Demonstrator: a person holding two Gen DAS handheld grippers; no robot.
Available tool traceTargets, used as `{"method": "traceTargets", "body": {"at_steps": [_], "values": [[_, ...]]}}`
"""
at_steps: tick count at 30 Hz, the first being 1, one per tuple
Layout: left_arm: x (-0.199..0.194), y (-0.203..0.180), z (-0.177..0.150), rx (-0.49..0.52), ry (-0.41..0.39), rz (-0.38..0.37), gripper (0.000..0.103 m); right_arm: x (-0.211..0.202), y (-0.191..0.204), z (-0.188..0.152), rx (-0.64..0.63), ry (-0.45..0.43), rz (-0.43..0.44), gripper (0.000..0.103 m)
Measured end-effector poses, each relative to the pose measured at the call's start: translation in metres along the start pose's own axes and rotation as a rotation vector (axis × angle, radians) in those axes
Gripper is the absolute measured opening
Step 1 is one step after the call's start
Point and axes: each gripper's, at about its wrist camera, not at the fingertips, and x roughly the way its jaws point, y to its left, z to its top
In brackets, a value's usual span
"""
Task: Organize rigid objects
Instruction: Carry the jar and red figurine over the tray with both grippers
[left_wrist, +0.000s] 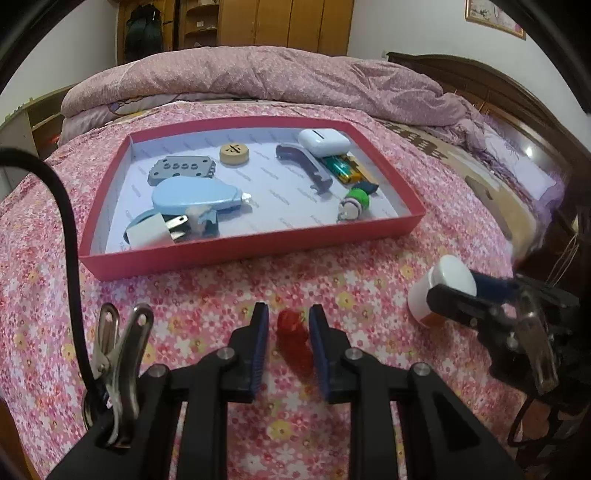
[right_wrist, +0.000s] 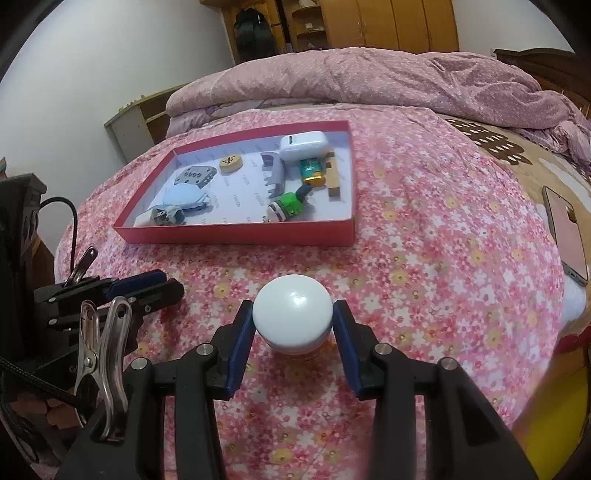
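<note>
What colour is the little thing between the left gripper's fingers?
Red. The small translucent red piece sits in the left gripper, best seen in the left wrist view.

You face a bed (left_wrist: 295, 288) under a pink floral sheet, with a mauve quilt (left_wrist: 258, 77) bunched at its far side. Behind it stand wooden wardrobes (left_wrist: 280, 22) and open shelves (left_wrist: 199, 22). White walls (right_wrist: 110, 74); a dark headboard (left_wrist: 480, 85) lies right, a framed picture (left_wrist: 495, 16) above it.

My right gripper (right_wrist: 293, 325) clamps the white-capped bottle (right_wrist: 291, 315) on the flowered bedspread (right_wrist: 424, 240). Beyond it sits the red tray (right_wrist: 236, 236) of small items; my left gripper (right_wrist: 162, 282) shows at left.
</note>
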Motion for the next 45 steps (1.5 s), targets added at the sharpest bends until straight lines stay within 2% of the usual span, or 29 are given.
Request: {"method": "traceTargets", "body": {"at_steps": [7,14,18,23,26,28,29,30,36,45], "values": [[-0.005,0.011,0.002,-0.029,-0.008,-0.035,0.02,-0.001,0.014,0.007,-0.014,0.002,0.002,0.043],[-0.003,0.02,-0.005,-0.05,0.007,-0.05,0.022,0.002,0.02,0.008,-0.023,0.008,0.014,0.043],[-0.003,0.018,-0.011,-0.031,0.026,-0.053,0.037,0.007,0.019,0.005,-0.028,0.024,0.019,0.043],[-0.004,0.014,-0.022,0.013,0.013,-0.002,0.046,0.011,0.021,-0.001,-0.039,0.02,0.019,0.043],[-0.002,0.01,-0.026,0.022,0.001,0.019,0.046,0.013,0.02,-0.005,-0.046,0.02,0.017,0.044],[-0.001,0.006,-0.026,0.031,-0.005,0.03,0.044,0.02,0.016,-0.009,-0.021,0.057,0.033,0.044],[-0.001,0.004,-0.026,0.034,-0.008,0.04,0.038,0.02,0.013,-0.011,-0.001,0.052,0.05,0.045],[0.0,0.003,-0.027,0.041,-0.012,0.056,0.023,0.019,0.012,-0.012,0.008,0.046,0.059,0.045],[-0.005,0.004,-0.025,0.022,-0.024,0.005,0.023,0.017,0.012,-0.015,0.003,0.031,0.061,0.045],[-0.018,0.015,-0.012,-0.004,-0.068,0.021,0.023,0.009,0.013,-0.01,0.014,0.002,0.092,0.044]]}}
